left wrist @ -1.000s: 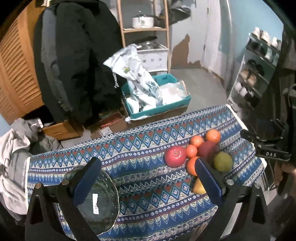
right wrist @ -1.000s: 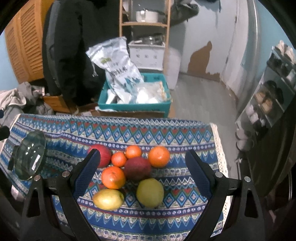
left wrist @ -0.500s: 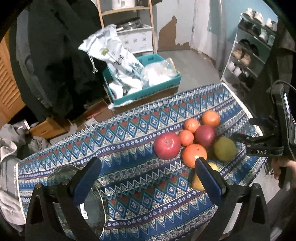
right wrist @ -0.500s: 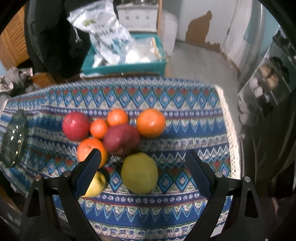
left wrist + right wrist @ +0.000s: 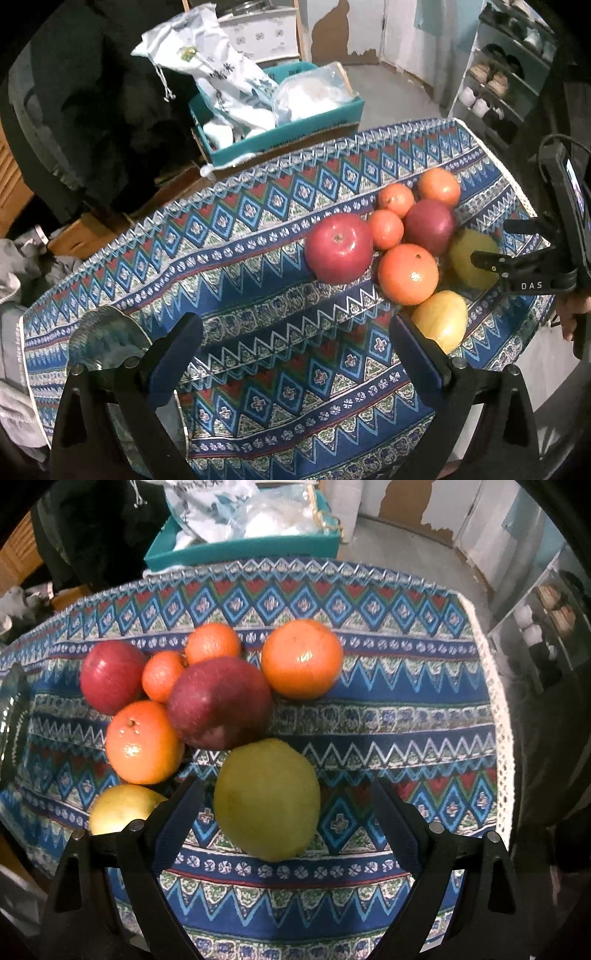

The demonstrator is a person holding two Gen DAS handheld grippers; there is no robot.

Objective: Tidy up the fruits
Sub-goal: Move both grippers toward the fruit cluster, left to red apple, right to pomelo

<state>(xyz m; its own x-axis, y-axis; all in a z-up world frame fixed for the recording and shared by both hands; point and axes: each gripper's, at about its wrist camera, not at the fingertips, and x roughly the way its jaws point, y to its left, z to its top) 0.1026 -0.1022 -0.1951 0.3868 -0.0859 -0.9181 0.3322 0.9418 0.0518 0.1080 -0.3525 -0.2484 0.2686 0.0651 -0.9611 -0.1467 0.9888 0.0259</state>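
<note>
We had both grippers, left [image 5: 295, 354] & right [image 5: 284, 812], wide open w/ nothing held, right one just over the pear [image 5: 266, 799] on the cloth [image 5: 406, 716].

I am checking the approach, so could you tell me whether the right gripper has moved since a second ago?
Yes. The right gripper has come forward and down toward the green fruit, which now sits between its open jaws on the tablecloth.

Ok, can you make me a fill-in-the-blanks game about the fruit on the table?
1. The right claw is open around the big ____ fruit.
2. Four fruits are coloured ____.
3. The dark red apple sits between the green fruit and the two ____ oranges.
4. The glass plate holds ____ fruit.

Missing words: green; orange; small; no
</note>
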